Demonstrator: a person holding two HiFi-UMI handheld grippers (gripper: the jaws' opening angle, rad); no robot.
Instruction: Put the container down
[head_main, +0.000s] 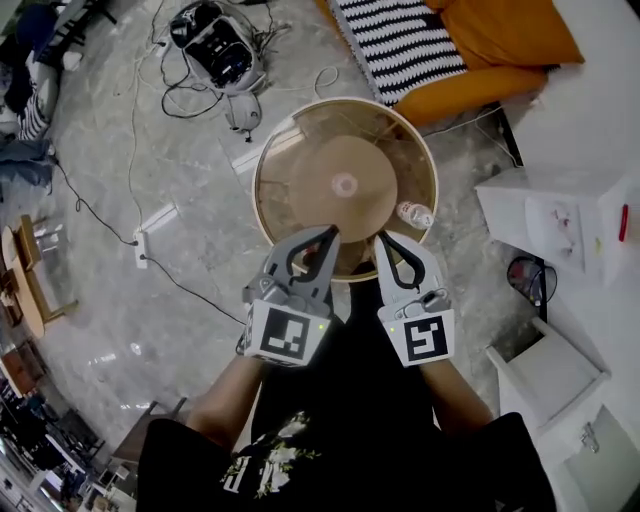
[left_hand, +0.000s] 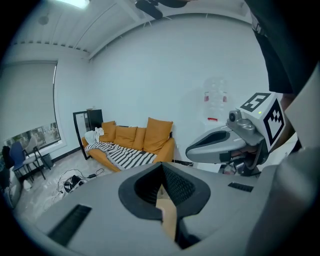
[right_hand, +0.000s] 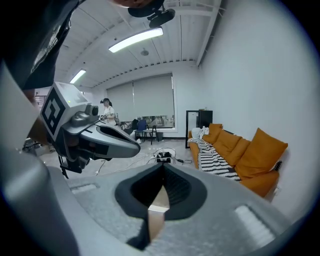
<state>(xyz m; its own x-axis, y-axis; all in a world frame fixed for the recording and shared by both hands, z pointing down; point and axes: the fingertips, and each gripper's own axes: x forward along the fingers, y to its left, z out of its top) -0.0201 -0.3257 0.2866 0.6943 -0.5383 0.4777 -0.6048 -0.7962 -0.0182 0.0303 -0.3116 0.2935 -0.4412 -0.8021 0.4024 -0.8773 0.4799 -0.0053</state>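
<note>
Your left gripper (head_main: 322, 245) and right gripper (head_main: 388, 245) are each clenched on the near rim of the round container (head_main: 300, 165). It hangs just ahead of both jaws, well above the floor (head_main: 190, 230). It looks light, thin-walled and probably flexible, so grip the rim evenly and lower it level.

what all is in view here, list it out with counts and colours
container: one, translucent brown, round, held up over the floor
sofa: one, orange, top right
blanket: one, black-and-white striped, on the sofa
device: one, black and white, on the floor at the top, among cables
power strip: one, white, on the floor at the left
box: one, white, at the right
left claw: one, grey, shut on the container's near rim
right claw: one, grey, shut on the same rim
</note>
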